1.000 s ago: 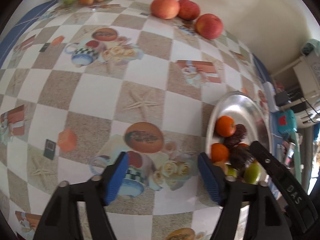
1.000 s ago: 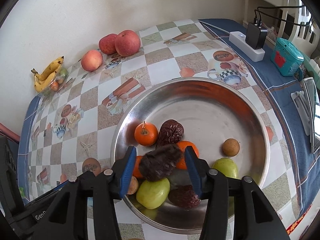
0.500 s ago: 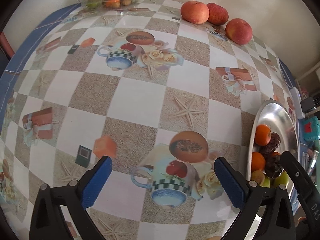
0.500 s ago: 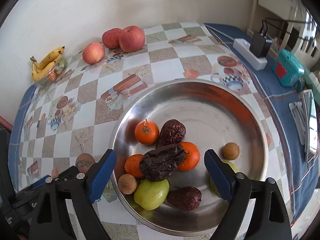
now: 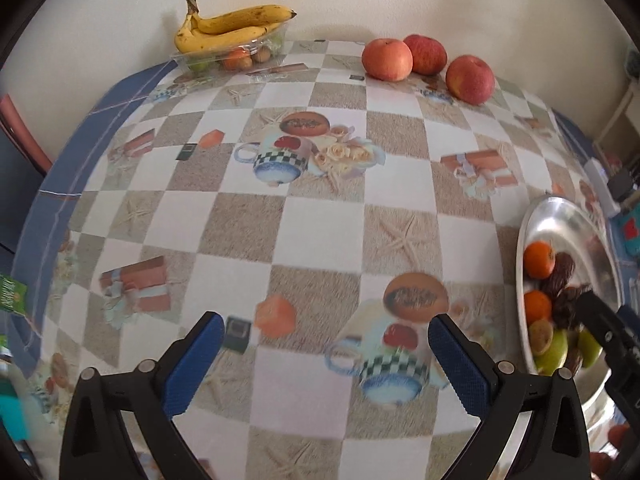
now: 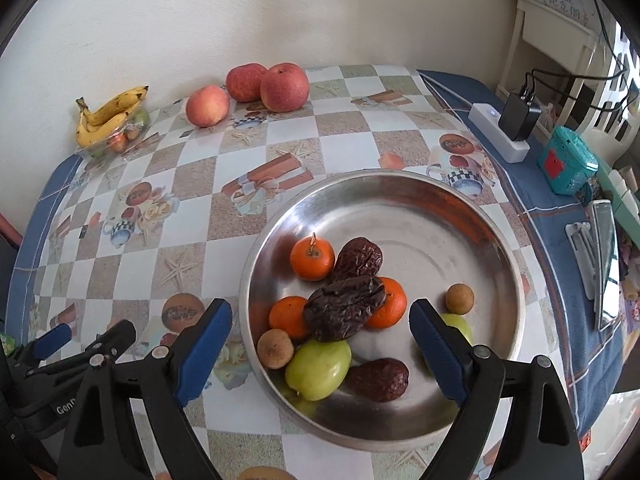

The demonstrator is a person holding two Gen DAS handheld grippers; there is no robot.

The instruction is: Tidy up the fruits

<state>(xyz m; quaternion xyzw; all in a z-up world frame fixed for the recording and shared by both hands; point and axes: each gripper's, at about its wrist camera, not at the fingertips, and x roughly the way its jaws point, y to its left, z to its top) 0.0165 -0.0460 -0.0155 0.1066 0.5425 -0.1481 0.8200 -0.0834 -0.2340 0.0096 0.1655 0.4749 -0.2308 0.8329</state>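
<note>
At the bottom of the right wrist view, the right hand-held gripper [image 6: 320,340] hangs with its blue pads wide apart and empty, above the near part of a steel bowl [image 6: 472,216]. One pad hides part of a green fruit [image 6: 458,326]. In the bowl a wrinkled dried date [image 6: 344,307] lies on top of two tangerines [image 6: 288,316], with a third tangerine [image 6: 312,258] and another date [image 6: 360,258] behind. The left hand-held gripper [image 5: 326,360] is also spread, over the patterned table [image 5: 320,216]; the bowl is cut off at this frame's right edge. Far off, by the wall, sit three apples [image 5: 387,59] and a clear tray with bananas [image 5: 236,26], its smaller fruits hard to make out.
</note>
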